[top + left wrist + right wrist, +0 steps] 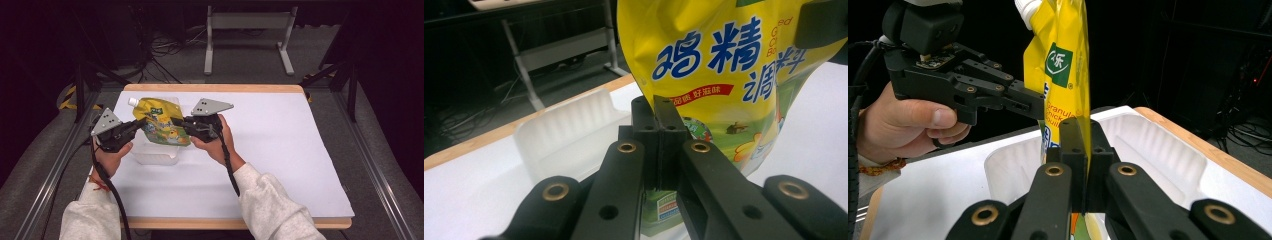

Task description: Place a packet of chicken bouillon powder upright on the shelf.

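Holding a yellow spouted seasoning pouch upright over the white plastic tray, left gripper and right gripper both clamped on its edges (white cap uppermost). Probably lowering into that tray next, gently, both sides level.

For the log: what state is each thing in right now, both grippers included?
Pouch: held up over the tray, clamped from two sides, white cap on.
Tray: on the white table cover, nothing seen resting in it.
Left gripper: shut on the pouch's edge.
Right gripper: shut on the pouch's opposite edge.
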Action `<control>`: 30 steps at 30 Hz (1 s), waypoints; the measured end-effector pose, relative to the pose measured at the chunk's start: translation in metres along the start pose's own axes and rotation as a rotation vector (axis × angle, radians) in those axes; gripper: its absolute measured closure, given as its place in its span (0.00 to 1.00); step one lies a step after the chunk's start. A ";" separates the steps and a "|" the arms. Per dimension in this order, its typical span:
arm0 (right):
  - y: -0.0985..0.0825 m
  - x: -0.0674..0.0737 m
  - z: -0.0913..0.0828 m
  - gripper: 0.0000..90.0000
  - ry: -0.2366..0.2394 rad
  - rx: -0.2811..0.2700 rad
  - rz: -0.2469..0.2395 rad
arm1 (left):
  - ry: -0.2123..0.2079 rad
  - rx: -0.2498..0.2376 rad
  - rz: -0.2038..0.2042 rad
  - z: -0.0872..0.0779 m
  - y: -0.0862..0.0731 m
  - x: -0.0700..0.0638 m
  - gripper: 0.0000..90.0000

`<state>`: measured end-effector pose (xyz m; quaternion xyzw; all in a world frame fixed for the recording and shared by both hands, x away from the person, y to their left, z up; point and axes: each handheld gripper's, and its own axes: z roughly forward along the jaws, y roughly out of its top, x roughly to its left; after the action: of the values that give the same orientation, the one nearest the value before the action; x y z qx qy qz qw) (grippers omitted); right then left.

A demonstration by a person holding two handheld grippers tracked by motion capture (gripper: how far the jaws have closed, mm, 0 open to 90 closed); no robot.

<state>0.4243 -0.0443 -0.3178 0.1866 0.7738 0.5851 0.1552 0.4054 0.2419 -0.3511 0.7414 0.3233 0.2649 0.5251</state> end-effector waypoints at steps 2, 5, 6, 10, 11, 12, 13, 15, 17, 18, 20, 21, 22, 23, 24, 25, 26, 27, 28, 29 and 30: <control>0.000 0.001 0.005 1.00 0.006 -0.001 0.000 | 0.009 0.001 -0.006 -0.002 -0.002 0.003 1.00; -0.001 0.001 0.011 1.00 0.013 -0.001 0.000 | 0.025 0.002 -0.004 -0.004 -0.004 0.006 1.00; -0.001 0.001 0.011 1.00 0.013 -0.001 0.000 | 0.025 0.002 -0.004 -0.004 -0.004 0.006 1.00; -0.001 0.002 0.020 1.00 0.021 -0.008 -0.003 | 0.040 -0.005 -0.016 -0.007 -0.008 0.011 1.00; -0.001 0.002 0.020 1.00 0.021 -0.008 -0.003 | 0.040 -0.005 -0.016 -0.007 -0.008 0.011 1.00; -0.001 0.003 0.023 1.00 0.024 -0.008 -0.005 | 0.042 -0.008 -0.023 -0.008 -0.009 0.012 1.00; -0.001 0.003 0.023 1.00 0.024 -0.008 -0.005 | 0.043 -0.010 -0.026 -0.008 -0.009 0.013 1.00; -0.002 0.002 0.026 1.00 0.026 -0.010 0.001 | 0.046 -0.011 -0.029 -0.009 -0.010 0.015 1.00; -0.003 0.002 0.030 1.00 0.033 -0.010 0.003 | 0.055 -0.003 -0.026 -0.010 -0.012 0.016 1.00; -0.003 0.002 0.030 1.00 0.033 -0.010 0.003 | 0.055 -0.003 -0.026 -0.010 -0.012 0.016 1.00; -0.005 0.003 0.034 1.00 0.033 -0.006 0.002 | 0.050 0.005 -0.036 -0.009 -0.016 0.018 1.00; -0.005 0.003 0.034 1.00 0.029 -0.002 0.000 | 0.049 0.009 -0.037 -0.008 -0.017 0.019 1.00; -0.005 0.003 0.034 1.00 0.029 -0.002 0.000 | 0.049 0.009 -0.037 -0.008 -0.017 0.019 1.00; -0.007 0.003 0.035 1.00 0.032 0.000 0.005 | 0.049 0.011 -0.036 -0.009 -0.018 0.019 1.00; -0.008 0.002 0.036 1.00 0.042 -0.007 0.017 | 0.046 0.011 -0.038 -0.009 -0.018 0.019 1.00; -0.008 0.002 0.037 1.00 0.042 -0.009 0.018 | 0.049 0.012 -0.035 -0.009 -0.018 0.019 1.00; -0.009 0.002 0.037 1.00 0.044 -0.013 0.020 | 0.053 0.012 -0.033 -0.010 -0.019 0.019 1.00; -0.009 0.002 0.038 1.00 0.042 -0.012 0.020 | 0.048 0.011 -0.039 -0.010 -0.019 0.020 1.00; -0.009 0.003 0.039 1.00 0.042 -0.011 0.020 | 0.043 0.008 -0.043 -0.010 -0.020 0.021 1.00; -0.009 0.003 0.039 1.00 0.043 -0.010 0.019 | 0.044 0.007 -0.041 -0.011 -0.020 0.022 1.00; -0.009 0.003 0.039 1.00 0.041 -0.009 0.017 | 0.049 0.009 -0.036 -0.011 -0.020 0.021 1.00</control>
<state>0.4383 -0.0117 -0.3367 0.1803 0.7725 0.5936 0.1354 0.4067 0.2694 -0.3657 0.7310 0.3505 0.2721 0.5184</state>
